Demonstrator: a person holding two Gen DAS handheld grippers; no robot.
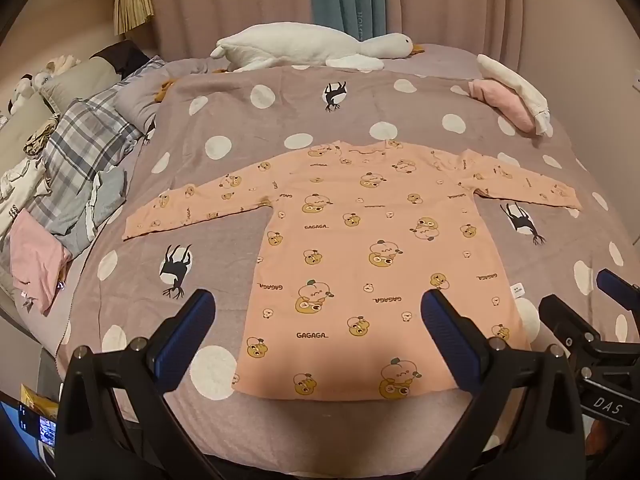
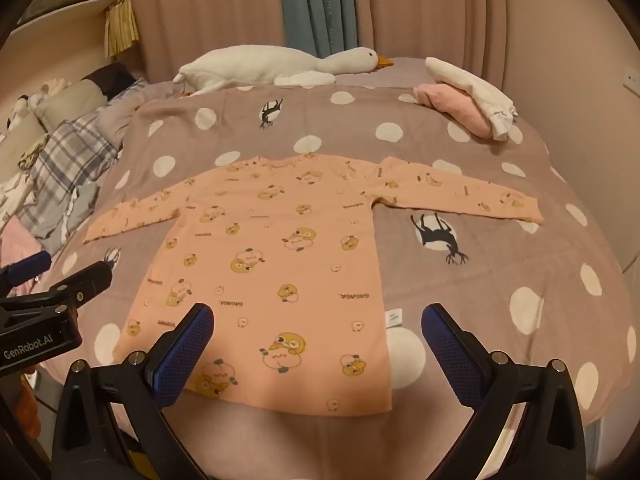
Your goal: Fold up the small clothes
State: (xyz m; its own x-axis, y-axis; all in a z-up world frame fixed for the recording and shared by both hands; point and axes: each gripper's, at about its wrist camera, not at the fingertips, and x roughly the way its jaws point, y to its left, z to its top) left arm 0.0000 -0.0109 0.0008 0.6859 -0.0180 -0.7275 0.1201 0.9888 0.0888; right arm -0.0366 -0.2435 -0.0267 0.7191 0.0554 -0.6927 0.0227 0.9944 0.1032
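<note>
A small pink long-sleeved shirt (image 1: 352,248) with yellow cartoon prints lies flat on the bed, both sleeves spread out, its hem toward me; in the right wrist view the shirt (image 2: 280,264) looks the same. My left gripper (image 1: 318,308) hovers over the hem's left part, wide open, nothing between its blue pads. My right gripper (image 2: 316,320) hangs above the hem's right corner, equally open and empty. Each gripper shows at the other view's edge: the right gripper (image 1: 592,308) and the left gripper (image 2: 68,272).
The bed wears a mauve blanket (image 1: 280,120) with white dots and black animal figures. A white goose plush (image 1: 312,50) lies at the far edge. Folded pink and white clothes (image 1: 516,96) sit far right. Loose garments and plaid bedding (image 1: 80,160) pile up on the left.
</note>
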